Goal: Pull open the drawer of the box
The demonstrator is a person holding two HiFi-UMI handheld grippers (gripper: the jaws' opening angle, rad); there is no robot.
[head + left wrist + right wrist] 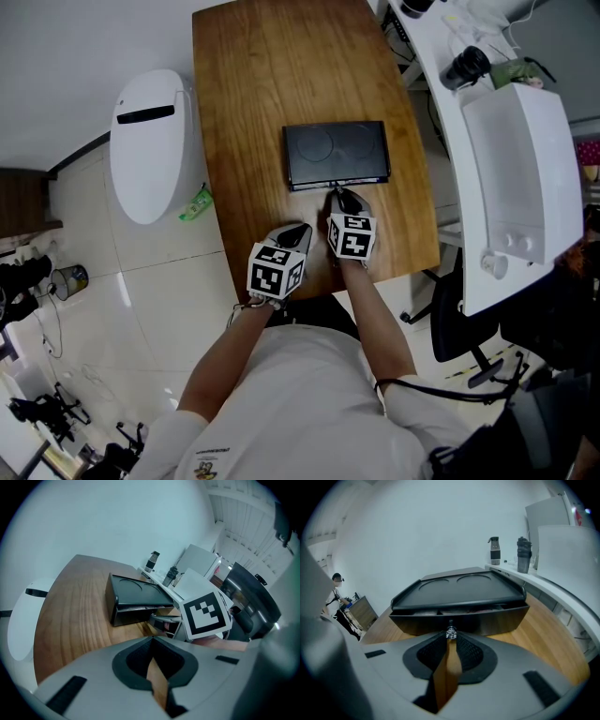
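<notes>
A flat black box [336, 152] lies on the wooden table [253, 84]. Its drawer front [459, 620] faces me and stands out a little, leaving a thin gap under the lid. My right gripper [450, 637] is shut on the small metal knob [451, 633] at the middle of the drawer. The head view shows this right gripper [335, 193] touching the box's near edge. My left gripper [298, 230] hangs left of it near the table's front edge, shut on nothing. In the left gripper view, the box [136, 597] sits ahead and the left gripper [152, 654] is over bare wood.
A white oval appliance [148, 141] stands on the floor left of the table, with a green packet [197, 203] beside it. A white counter [516, 187] runs along the right, carrying two bottles [495, 550]. A dark office chair [459, 319] is at the table's right front corner.
</notes>
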